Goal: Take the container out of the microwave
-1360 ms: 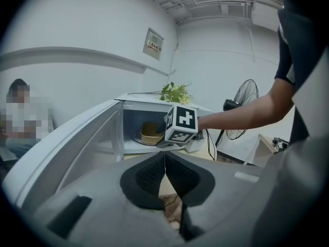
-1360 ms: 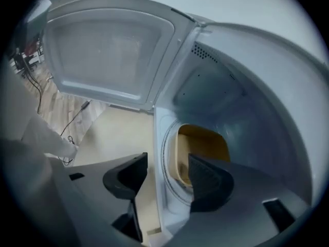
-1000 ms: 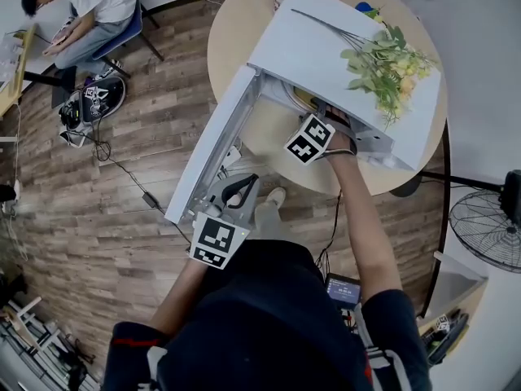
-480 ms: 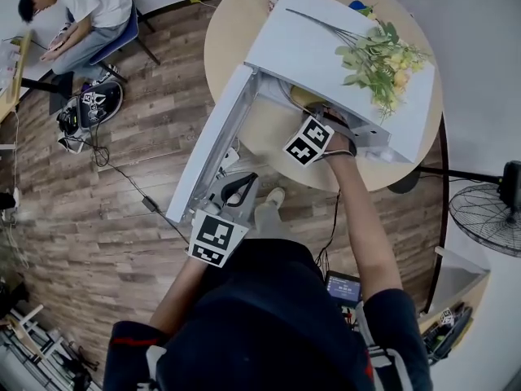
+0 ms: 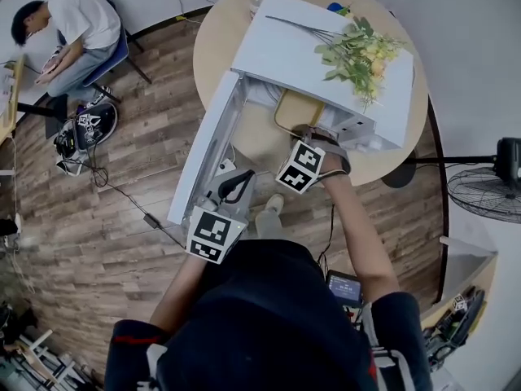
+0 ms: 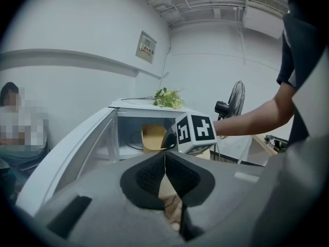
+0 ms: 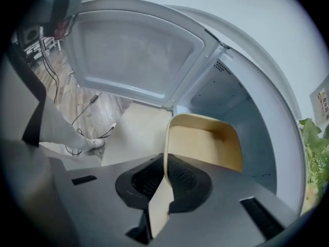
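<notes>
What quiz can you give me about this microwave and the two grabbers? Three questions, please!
1. True or false: the microwave door is open.
2. What lies on top of the microwave? A: flowers; B: a book; C: a cup.
3. Which gripper has the container between its jaws?

Key: 1 true. 2 A. 3 The right gripper; its jaws are closing on the container's rim.
</notes>
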### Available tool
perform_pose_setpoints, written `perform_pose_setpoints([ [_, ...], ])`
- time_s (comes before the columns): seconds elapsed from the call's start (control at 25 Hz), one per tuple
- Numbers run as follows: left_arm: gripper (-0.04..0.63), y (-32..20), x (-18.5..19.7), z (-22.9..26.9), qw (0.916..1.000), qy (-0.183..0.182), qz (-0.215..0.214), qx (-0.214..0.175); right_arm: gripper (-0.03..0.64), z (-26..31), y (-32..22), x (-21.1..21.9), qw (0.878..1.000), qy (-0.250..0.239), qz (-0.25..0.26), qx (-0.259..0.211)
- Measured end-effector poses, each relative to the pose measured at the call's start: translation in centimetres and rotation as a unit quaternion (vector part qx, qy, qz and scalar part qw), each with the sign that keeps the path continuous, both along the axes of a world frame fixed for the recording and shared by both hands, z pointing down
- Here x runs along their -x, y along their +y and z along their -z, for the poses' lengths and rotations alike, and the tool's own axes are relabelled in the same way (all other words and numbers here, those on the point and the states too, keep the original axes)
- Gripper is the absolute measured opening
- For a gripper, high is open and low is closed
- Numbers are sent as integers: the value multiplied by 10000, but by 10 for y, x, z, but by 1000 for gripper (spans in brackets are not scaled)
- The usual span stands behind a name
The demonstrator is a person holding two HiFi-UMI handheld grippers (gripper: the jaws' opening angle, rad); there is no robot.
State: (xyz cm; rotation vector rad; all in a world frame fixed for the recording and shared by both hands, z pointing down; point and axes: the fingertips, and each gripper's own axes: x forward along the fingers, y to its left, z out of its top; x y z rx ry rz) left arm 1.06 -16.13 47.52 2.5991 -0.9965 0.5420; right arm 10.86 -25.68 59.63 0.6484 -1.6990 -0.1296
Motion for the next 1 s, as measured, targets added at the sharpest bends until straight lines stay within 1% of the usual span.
perform_pose_setpoints([
  [0.2, 18, 4, -2, 2, 9996, -76, -225, -130, 25, 11, 38, 6, 9998, 16, 93, 151],
  [0.48, 18, 11, 2, 5, 9993, -18, -327, -155, 25, 21, 86, 11, 9996, -4, 86, 255],
  [0.68, 18, 9, 5, 11, 9992, 25, -326, -240, 25, 27, 111, 12, 9997, 83, 93, 227],
  [1.0, 17, 7, 3, 11, 9981, -75, -471, -380, 25, 31, 133, 6, 9997, 100, -70, 218],
])
